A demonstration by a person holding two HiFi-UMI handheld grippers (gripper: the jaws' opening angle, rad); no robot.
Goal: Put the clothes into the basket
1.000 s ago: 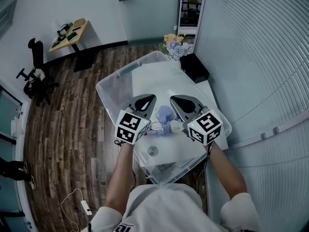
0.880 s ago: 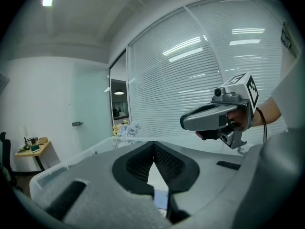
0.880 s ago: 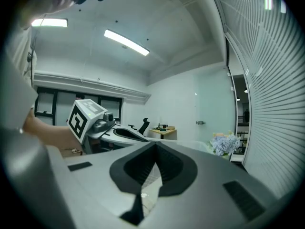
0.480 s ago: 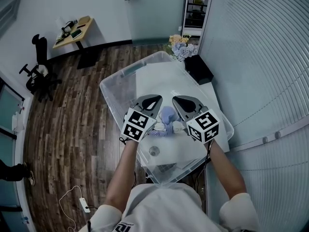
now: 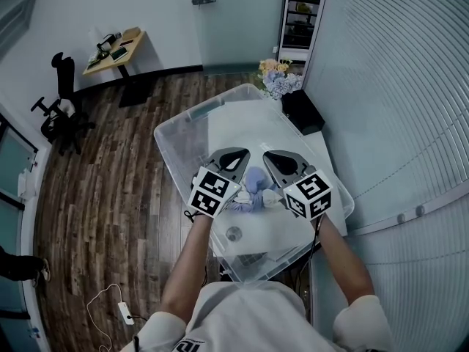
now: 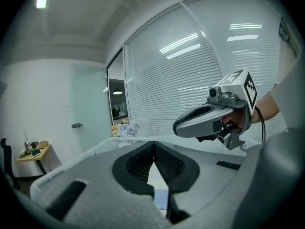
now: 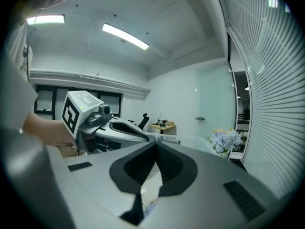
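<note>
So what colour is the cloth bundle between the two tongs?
The cloth bundle is pale blue with some white, clearest in the head view.

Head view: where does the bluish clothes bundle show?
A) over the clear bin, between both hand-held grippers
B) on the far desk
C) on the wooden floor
A: the clothes bundle sits between the left hand-held gripper and the right hand-held gripper, within the clear bin.

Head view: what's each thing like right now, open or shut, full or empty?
basket, open on top, clothes inside
clothes, bunched up in the basket
left gripper, jaws shut, nothing between them
right gripper, jaws shut, nothing between them
</note>
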